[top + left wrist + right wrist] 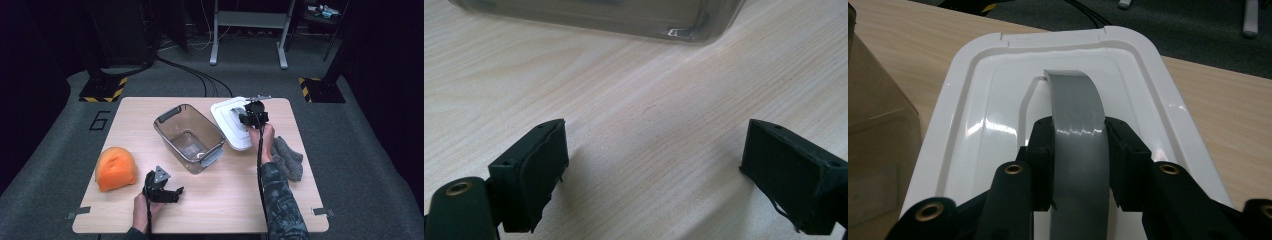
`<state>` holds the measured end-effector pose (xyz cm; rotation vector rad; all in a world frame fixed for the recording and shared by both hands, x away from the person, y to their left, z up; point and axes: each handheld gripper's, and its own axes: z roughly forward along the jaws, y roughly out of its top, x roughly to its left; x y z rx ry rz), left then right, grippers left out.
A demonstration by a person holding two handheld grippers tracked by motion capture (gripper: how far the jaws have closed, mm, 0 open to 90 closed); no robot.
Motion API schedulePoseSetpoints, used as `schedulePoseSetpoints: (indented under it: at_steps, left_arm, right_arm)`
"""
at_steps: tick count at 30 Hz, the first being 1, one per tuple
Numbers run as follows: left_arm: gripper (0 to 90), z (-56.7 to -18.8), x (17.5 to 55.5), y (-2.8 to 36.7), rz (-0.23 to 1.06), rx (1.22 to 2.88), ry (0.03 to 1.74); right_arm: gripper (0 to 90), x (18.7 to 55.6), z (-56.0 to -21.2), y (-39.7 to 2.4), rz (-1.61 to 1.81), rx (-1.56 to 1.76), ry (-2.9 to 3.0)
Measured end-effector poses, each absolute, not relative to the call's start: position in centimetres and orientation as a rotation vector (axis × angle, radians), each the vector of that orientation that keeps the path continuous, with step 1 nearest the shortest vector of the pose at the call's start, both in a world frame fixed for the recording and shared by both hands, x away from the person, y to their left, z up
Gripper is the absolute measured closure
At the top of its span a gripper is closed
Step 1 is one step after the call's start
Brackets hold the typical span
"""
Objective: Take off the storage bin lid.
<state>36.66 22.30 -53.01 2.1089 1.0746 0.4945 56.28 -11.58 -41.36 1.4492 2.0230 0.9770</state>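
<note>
The right gripper (1079, 165) is closing its two black jaws on the grey handle (1077, 125) of the white lid (973, 115), one pad pressing on each edge of the strap. The lid is lying flat on the wooden table (240, 195) near the far right corner, just to the right of the clear plastic bin (189, 137). Its long axis is running from the person's side toward the far edge, slightly tilted to the left in the high view, and the handle is running along that same axis down the lid's middle. In the right gripper view the handle is arching away from the camera toward the lid's far end.

The left gripper (654, 165) is resting low over bare table near the front edge, jaws standing wide with nothing between them, pointing toward the bin's near wall.

Counted on the table: one lid, one bin, one orange cloth (116, 169) at the left, one grey cloth (288, 157) at the right, beside the right hand (264, 137), and two grippers
</note>
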Motion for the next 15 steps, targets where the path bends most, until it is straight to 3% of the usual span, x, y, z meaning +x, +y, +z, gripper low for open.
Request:
schedulePoseSetpoints:
  at_steps: [15]
  left_arm:
    - [11.0,-53.0,36.6,22.3,0.496,2.107,1.078]
  right_arm:
    - [66.5,56.7,-44.0,-10.7,0.992,1.494,2.015]
